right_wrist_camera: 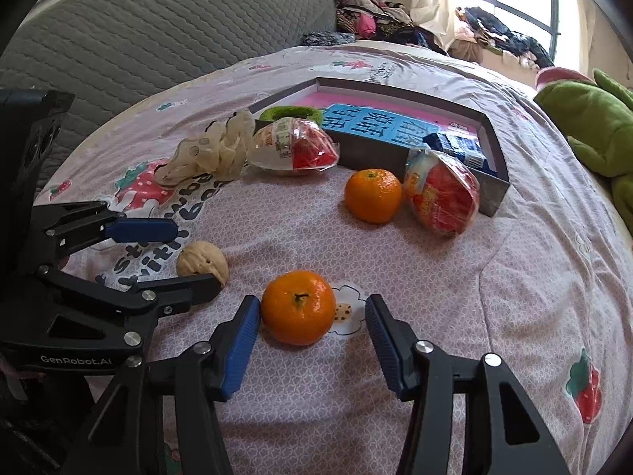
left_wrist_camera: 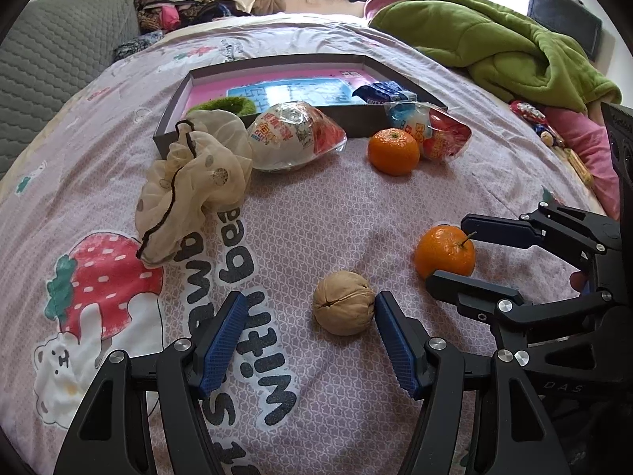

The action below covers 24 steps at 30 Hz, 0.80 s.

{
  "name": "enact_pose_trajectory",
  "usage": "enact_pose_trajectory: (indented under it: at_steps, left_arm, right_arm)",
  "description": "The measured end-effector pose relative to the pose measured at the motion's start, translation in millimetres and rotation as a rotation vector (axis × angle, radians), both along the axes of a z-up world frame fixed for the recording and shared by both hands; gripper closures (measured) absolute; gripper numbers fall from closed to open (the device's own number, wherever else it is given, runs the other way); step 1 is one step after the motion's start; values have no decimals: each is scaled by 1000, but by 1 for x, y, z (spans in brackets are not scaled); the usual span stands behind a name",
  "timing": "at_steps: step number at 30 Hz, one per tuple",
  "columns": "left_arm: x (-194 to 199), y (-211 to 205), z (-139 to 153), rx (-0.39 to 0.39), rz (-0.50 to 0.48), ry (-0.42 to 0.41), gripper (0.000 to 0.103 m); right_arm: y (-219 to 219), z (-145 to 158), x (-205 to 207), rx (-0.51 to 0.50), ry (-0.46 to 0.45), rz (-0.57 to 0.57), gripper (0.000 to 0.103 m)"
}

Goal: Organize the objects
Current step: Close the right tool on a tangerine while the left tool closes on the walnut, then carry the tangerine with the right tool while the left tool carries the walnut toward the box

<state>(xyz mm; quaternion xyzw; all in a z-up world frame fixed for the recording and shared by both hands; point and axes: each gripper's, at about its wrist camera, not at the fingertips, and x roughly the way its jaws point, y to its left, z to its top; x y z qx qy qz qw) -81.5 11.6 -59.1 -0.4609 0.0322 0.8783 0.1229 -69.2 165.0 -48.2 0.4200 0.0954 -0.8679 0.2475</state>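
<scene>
Left wrist view: the left gripper (left_wrist_camera: 308, 308) tilts down over the bed (left_wrist_camera: 316, 213), fingers spread wide — the walnut (left_wrist_camera: 343, 302) lies between them, touching the right finger (left_wrist_camera: 395, 340). Right wrist view: the right gripper (right_wrist_camera: 312, 308) angles down likewise, fingers apart around the near mandarin (right_wrist_camera: 298, 307) — the left finger (right_wrist_camera: 241, 340) just beside it, the right one clear. Beyond stands the tray (right_wrist_camera: 490, 194).

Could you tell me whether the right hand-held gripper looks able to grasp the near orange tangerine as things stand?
Probably yes: the right hand-held gripper already straddles the near orange tangerine, its left pad close against the peel, the other apart, and nothing lies between.
</scene>
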Motion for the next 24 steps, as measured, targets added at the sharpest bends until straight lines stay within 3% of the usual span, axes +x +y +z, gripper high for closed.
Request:
enact_pose_trajectory:
  at_steps: [4,10,24]
  left_arm:
    - [-2,1,-2,7,-7,-2,52]
    - [-4,1,-3,18,-26,-1,68]
    - [-6,-3,-4,53,-38,3,68]
  right_arm:
    - [-1,2,-2,-19,3,25,63]
    - [-5,0,-5,-16,10,49,63]
    - [-1,-6,-6,-50,-20,37,64]
